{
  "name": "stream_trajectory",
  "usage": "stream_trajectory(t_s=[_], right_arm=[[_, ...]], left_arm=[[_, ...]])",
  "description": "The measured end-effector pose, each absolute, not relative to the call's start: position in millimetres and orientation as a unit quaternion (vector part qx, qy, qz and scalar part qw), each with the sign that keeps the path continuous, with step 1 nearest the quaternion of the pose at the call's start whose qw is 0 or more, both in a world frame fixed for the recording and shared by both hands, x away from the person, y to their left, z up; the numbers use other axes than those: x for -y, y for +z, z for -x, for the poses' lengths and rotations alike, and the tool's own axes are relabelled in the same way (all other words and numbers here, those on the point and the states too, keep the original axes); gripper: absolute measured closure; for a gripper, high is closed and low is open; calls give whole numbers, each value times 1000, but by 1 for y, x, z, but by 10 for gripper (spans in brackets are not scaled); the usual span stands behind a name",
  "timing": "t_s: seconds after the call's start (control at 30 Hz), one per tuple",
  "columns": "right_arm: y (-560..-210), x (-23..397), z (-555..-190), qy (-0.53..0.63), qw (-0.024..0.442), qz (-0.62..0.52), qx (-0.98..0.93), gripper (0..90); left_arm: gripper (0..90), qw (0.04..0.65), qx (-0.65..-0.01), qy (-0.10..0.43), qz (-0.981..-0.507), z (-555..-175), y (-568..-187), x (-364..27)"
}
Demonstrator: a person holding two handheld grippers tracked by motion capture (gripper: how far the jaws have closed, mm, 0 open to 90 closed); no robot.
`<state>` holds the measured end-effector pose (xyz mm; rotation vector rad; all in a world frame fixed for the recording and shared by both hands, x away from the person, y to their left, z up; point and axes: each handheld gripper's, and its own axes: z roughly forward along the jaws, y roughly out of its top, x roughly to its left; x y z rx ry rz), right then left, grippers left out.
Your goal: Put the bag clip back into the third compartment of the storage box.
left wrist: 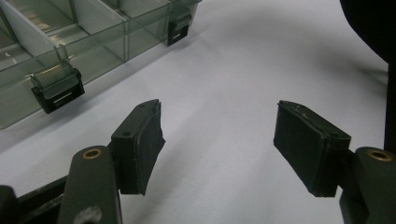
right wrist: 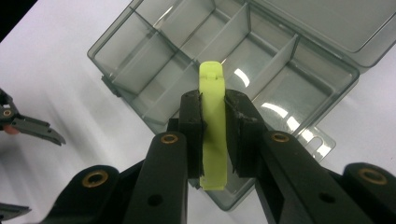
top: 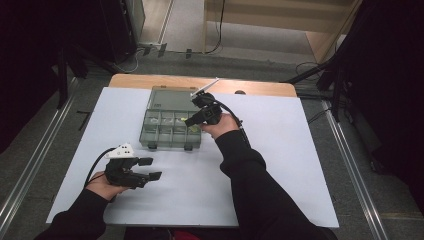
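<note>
A clear grey compartment box [top: 170, 131] lies open on the white table sheet, its lid [top: 172, 98] folded back on the far side. My right gripper [top: 190, 121] hovers over the box's right-hand compartments, shut on a flat yellow-green piece [right wrist: 213, 116] that stands on edge between the pads, above the box [right wrist: 280, 88]. My left gripper [top: 151, 168] rests low on the sheet at the near left, open, with nothing between its pads [left wrist: 140, 144]. The box's front edge and two black latches [left wrist: 58, 91] lie beyond it.
The white sheet [top: 280, 165] covers most of a wooden table whose far edge [top: 150, 80] shows. Dark stands and cables ring the table on the floor. In the right gripper view the left gripper's jaw tips [right wrist: 32, 128] appear at the left edge.
</note>
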<state>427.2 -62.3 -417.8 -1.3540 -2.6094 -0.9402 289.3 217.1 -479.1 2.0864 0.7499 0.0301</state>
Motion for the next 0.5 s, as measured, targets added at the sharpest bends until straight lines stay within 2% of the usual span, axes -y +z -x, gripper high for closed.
stream_trajectory(t_s=[0.5], right_arm=[[-422,53,-447,-300,19,458,836,787]], left_arm=[[322,445,-300,12,-844,-290,-480,-216]])
